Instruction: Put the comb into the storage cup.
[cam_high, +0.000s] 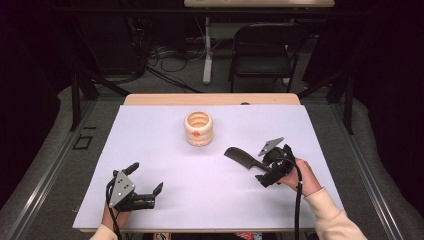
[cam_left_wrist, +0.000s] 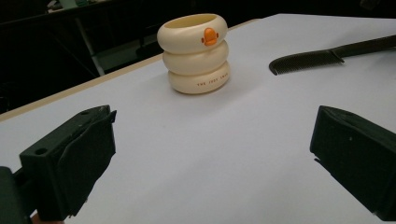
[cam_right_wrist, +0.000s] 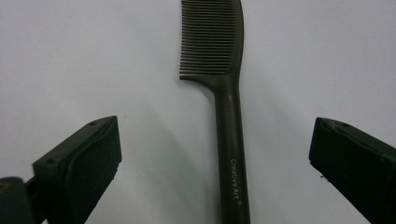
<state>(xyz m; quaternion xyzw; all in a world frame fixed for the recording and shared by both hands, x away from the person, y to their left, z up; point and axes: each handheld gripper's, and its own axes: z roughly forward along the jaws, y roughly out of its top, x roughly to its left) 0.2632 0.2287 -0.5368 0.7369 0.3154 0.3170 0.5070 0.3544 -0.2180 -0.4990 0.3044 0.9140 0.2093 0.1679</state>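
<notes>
Right gripper view: your right gripper (cam_right_wrist: 212, 158) gapes wide astride the dark plastic comb (cam_right_wrist: 224, 93); "Creative Art" legible, handle end cut off.
Left gripper view: your left gripper (cam_left_wrist: 212, 154) wide, empty; cream ringed plastic cup (cam_left_wrist: 194, 52) lettering unreadable.

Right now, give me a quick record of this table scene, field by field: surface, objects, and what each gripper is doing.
surface: white table top
cup: cream ringed cup, upright, orange mark on its side, toward the far middle
comb: dark comb lying flat, right of the cup, apart from it
left gripper: left gripper open, holding nothing, near edge
right gripper: right gripper open, jaws either side of the comb handle, not closed on it
</notes>
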